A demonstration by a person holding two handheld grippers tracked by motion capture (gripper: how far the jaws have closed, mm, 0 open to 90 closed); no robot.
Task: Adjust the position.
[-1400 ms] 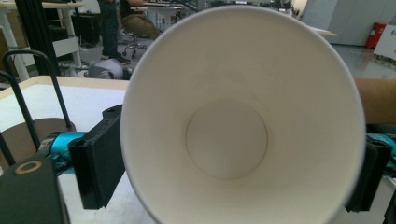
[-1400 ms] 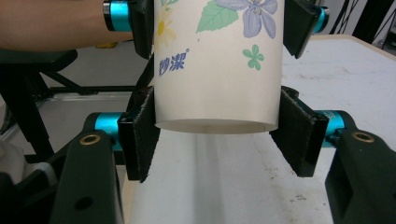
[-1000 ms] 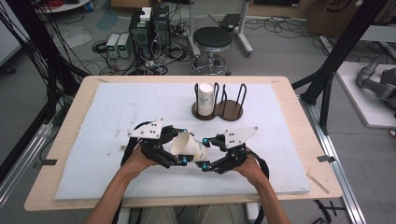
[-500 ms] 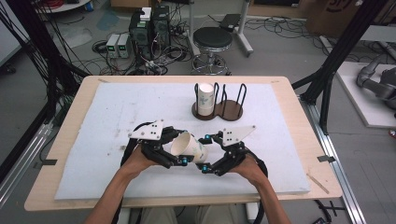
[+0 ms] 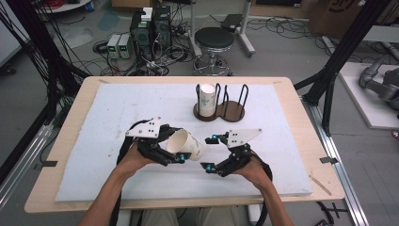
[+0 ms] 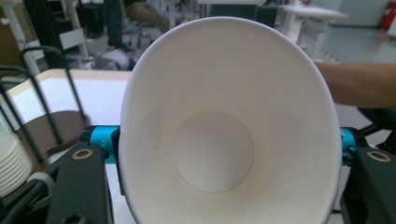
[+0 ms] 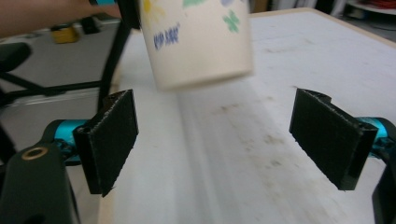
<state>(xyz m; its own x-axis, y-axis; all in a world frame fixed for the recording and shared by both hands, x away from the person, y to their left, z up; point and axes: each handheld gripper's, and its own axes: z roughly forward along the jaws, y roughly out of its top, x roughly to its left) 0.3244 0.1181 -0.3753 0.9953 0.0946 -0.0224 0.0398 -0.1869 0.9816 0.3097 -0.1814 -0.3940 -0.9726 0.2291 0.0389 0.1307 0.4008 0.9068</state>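
Left hand-held gripper [image 5: 181,151] clamped on paper cup [image 5: 187,144]; right hand-held gripper [image 5: 210,153] apart, empty. Keep squeeze gentle, avoid crushing rim.

White mat [image 5: 117,108] over a wooden table [image 5: 301,136], dark round rack with wire loops [image 5: 235,106] holding an upright printed cup [image 5: 206,100] — beyond it, a round stool [image 5: 214,38], boxes and cables [image 5: 141,33] on the floor

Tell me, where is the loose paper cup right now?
In the high view, the paper cup lies tilted in the left hand-held gripper, near the table's front middle, just left of the open right hand-held gripper.
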